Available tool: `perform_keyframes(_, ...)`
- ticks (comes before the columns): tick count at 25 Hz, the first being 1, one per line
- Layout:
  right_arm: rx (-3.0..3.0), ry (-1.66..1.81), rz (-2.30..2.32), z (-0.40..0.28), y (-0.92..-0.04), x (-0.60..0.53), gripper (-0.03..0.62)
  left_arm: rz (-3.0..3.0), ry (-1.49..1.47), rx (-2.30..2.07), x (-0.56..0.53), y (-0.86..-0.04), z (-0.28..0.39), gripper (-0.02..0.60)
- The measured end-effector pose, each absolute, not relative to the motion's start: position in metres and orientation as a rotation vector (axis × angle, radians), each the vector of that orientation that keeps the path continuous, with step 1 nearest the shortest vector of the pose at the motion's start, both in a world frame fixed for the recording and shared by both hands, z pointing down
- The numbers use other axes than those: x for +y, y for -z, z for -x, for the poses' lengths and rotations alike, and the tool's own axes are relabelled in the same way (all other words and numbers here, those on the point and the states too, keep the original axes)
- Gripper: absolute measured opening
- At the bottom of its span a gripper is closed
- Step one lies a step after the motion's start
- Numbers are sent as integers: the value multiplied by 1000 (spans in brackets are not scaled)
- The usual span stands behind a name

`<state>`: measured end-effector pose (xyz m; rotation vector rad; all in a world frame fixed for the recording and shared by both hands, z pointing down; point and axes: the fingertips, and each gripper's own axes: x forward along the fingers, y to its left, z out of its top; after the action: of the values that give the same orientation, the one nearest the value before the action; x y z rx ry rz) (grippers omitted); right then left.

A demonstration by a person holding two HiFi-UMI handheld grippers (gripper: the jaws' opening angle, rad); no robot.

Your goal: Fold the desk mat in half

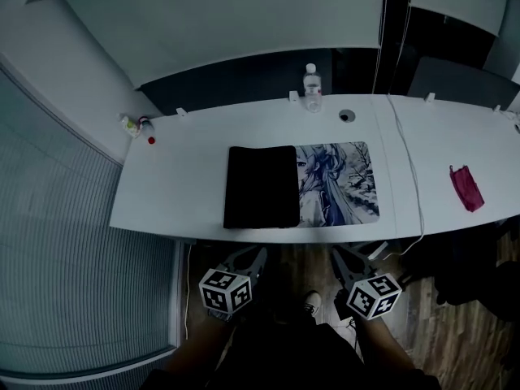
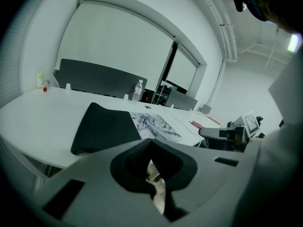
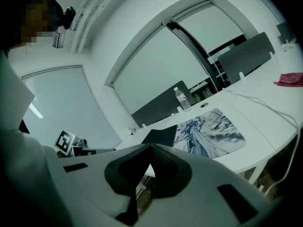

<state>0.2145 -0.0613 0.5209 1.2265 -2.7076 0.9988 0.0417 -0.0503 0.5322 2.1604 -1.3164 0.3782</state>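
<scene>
Desk mat [image 1: 301,187]: rectangular, flat on the smooth white table [image 1: 179,185], left part folded over showing matte black backing, right part a printed drawing. The left gripper [image 1: 244,260] and right gripper [image 1: 349,260] are clenched, empty, off the table's near edge.

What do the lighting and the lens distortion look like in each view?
Head view: dim, bluish, the table edge bowed, the desk mat sharp. Left gripper view: heavy fisheye, black corners, a ceiling lamp glaring. Right gripper view: same fisheye, the tongs soft.

An office: a long white worktop [image 1: 179,193] with a cable grommet [image 1: 347,115] at two o'clock, a white cable [image 1: 410,169] trailing at three, and dark divider screens [image 1: 244,78] lining its twelve-o'clock edge.
</scene>
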Motion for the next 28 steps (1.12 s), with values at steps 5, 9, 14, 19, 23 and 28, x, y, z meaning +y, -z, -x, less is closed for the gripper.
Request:
perform_keyframes(5, -2714, -974, -1164, -182, -519, -53, 23, -2135, -277, -1327, -25, -522, -25, 6)
perform_keyframes(9, -2709, -962, -1144, -157, -515, -48, 23, -2138, -245, -1315, -11, -520, -9, 6)
perform_keyframes(14, -2690, -949, -1140, -123, -514, -37, 23, -2169, -265, -1297, 3, -521, 16, 6)
perform_keyframes(19, -2654, -951, -1157, -93, -519, -19, 23, -2199, -283, -1264, 15, -526, 41, 6)
perform_keyframes(23, -2625, -941, -1187, -75, -518, -3, 23, -2212, -265, -1227, 23, -528, 59, 6)
perform_keyframes(28, -2599, -923, -1233, -58, -515, 16, 23, -2238, -262, -1183, 35, -530, 76, 6)
